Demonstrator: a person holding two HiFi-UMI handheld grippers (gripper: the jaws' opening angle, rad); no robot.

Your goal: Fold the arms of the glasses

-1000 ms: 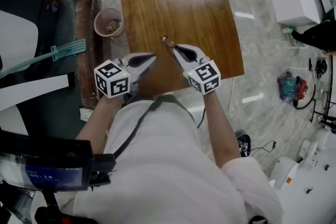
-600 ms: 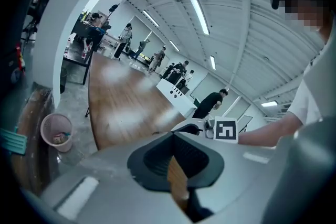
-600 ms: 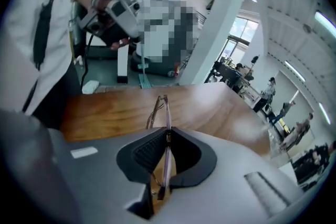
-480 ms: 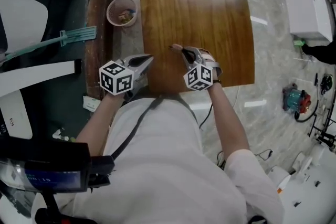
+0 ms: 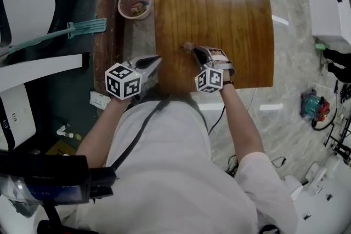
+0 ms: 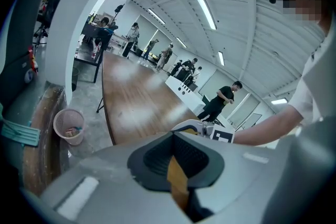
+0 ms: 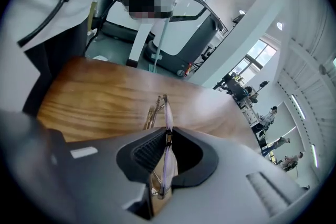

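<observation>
Thin-framed glasses point(image 7: 163, 108) stick out of my right gripper point(image 7: 167, 138), which is shut on their frame and holds them edge-on just above the wooden table point(image 5: 214, 8). From the head view the glasses point(image 5: 187, 46) show only as a small tip in front of the right gripper point(image 5: 193, 51), close to the table's near edge. My left gripper point(image 5: 157, 60) hovers by the table's near left corner. Its jaws point(image 6: 176, 164) are shut with nothing between them. The right gripper point(image 6: 202, 126) appears just beyond it in the left gripper view.
A pink waste bin point(image 5: 135, 4) stands on the floor left of the table, also seen as the bin point(image 6: 68, 126) in the left gripper view. A wooden bench point(image 5: 104, 24) runs alongside. Several people stand at the far end of the room.
Both grippers have sunk toward the table's near edge. The right one has rolled over with the glasses in its grip, so its marker cube faces differently. The left stays shut.
</observation>
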